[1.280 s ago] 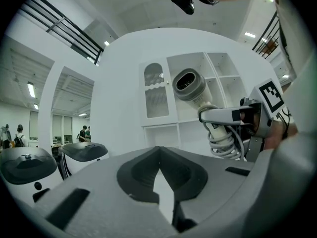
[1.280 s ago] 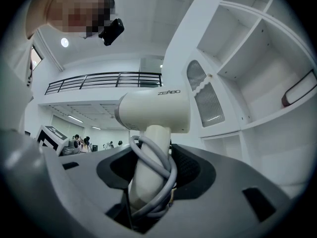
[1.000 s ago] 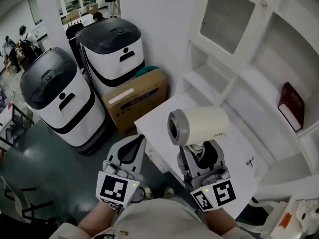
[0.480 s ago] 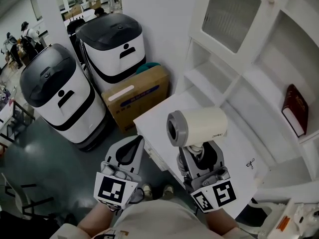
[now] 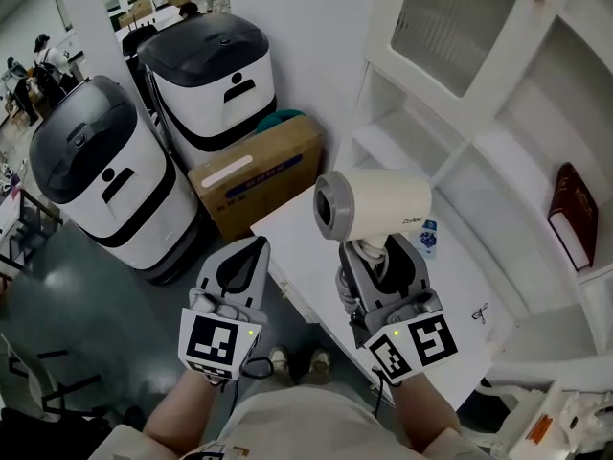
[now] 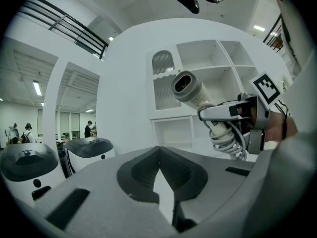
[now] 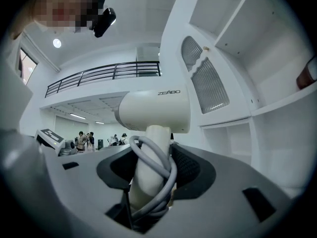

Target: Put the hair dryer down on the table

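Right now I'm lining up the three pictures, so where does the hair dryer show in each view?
Head view: hair dryer at centre, upright, handle in the right gripper.
Left gripper view: hair dryer right of centre, grey end toward the camera.
Right gripper view: hair dryer at centre, handle and coiled cord between the fingers.
Shared landmark: the white cabinet's ribbed door, in all three.
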The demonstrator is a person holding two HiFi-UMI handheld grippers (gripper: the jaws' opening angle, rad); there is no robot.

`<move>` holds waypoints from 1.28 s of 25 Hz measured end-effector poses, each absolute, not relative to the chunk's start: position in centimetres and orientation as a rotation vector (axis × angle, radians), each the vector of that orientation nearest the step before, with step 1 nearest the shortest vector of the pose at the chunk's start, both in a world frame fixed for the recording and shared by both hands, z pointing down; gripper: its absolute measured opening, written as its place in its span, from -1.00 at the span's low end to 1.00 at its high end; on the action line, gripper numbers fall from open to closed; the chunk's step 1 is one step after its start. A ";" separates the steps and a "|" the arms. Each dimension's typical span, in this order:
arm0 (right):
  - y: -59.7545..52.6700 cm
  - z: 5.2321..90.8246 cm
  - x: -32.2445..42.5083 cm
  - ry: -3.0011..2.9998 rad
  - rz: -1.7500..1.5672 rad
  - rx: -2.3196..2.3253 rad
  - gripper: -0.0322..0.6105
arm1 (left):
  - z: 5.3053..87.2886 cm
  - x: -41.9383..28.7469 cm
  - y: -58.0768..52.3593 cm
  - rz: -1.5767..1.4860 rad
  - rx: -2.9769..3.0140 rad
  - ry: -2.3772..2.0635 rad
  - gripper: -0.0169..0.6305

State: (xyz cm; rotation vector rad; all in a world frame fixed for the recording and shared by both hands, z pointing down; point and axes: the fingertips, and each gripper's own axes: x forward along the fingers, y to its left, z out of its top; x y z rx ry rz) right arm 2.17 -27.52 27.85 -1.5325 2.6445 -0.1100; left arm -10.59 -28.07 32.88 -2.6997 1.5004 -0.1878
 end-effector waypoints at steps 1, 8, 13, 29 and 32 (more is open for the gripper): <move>-28.6 28.0 2.3 2.649 -0.103 -1.547 -0.28 | 32.9 -10.4 -28.9 -0.185 -2.695 1.500 -0.91; -37.0 31.4 3.2 2.656 -0.172 -1.640 -0.28 | 34.2 -8.2 -36.0 -0.166 -2.697 1.446 -0.91; -42.4 35.8 4.2 2.664 -0.243 -1.715 -0.28 | 38.3 -5.9 -41.0 -0.188 -2.777 1.414 -0.91; -50.2 55.9 8.8 2.800 -0.626 -1.957 -0.28 | 57.7 -2.6 -49.0 -0.511 -3.056 1.439 -0.91; -50.4 59.4 8.5 2.841 -0.713 -1.960 -0.28 | 60.9 -1.7 -49.5 -0.592 -3.074 1.426 -0.91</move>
